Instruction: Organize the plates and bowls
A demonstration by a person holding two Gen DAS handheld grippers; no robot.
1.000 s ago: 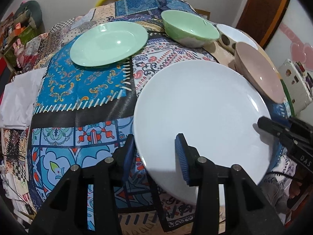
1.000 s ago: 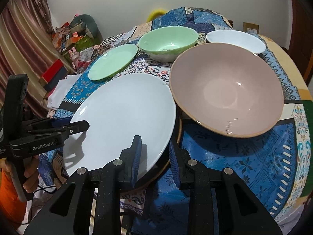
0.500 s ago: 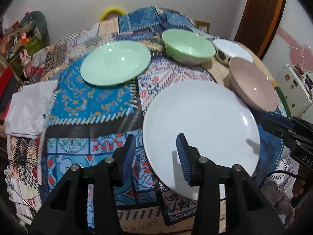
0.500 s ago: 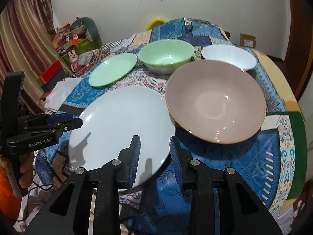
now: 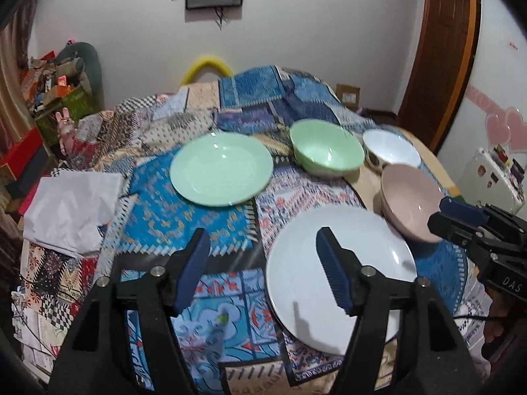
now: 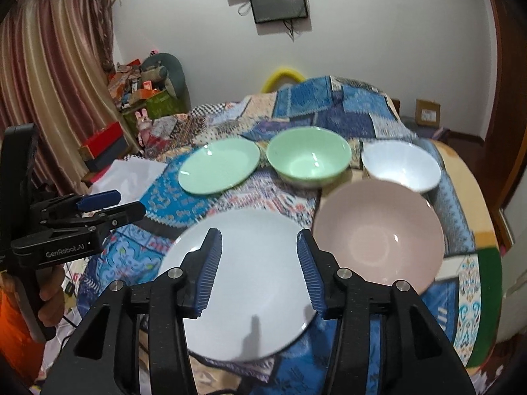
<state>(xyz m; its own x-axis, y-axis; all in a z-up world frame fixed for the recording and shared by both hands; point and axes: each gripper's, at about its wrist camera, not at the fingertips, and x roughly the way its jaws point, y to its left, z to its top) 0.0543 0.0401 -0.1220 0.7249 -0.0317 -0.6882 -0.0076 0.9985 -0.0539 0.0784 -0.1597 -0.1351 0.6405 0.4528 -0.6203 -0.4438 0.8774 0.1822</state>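
Patchwork tablecloth (image 5: 184,210) holds our white plate (image 6: 257,283) beside the pink bowl (image 6: 378,237); only right view reads "GenRobot.AI" on the left gripper (image 5: 260,263), while both it and the right gripper (image 6: 260,273) are opening, empty.

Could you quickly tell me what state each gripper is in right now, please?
Left gripper: jaws opening, nothing between them, above the white plate.
Right gripper: jaws opening, holding nothing.

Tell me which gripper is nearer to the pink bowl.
Right. The right gripper hovers above the white plate, with the pink bowl just beside its right finger. The left gripper hangs over the plate's far side, further away.
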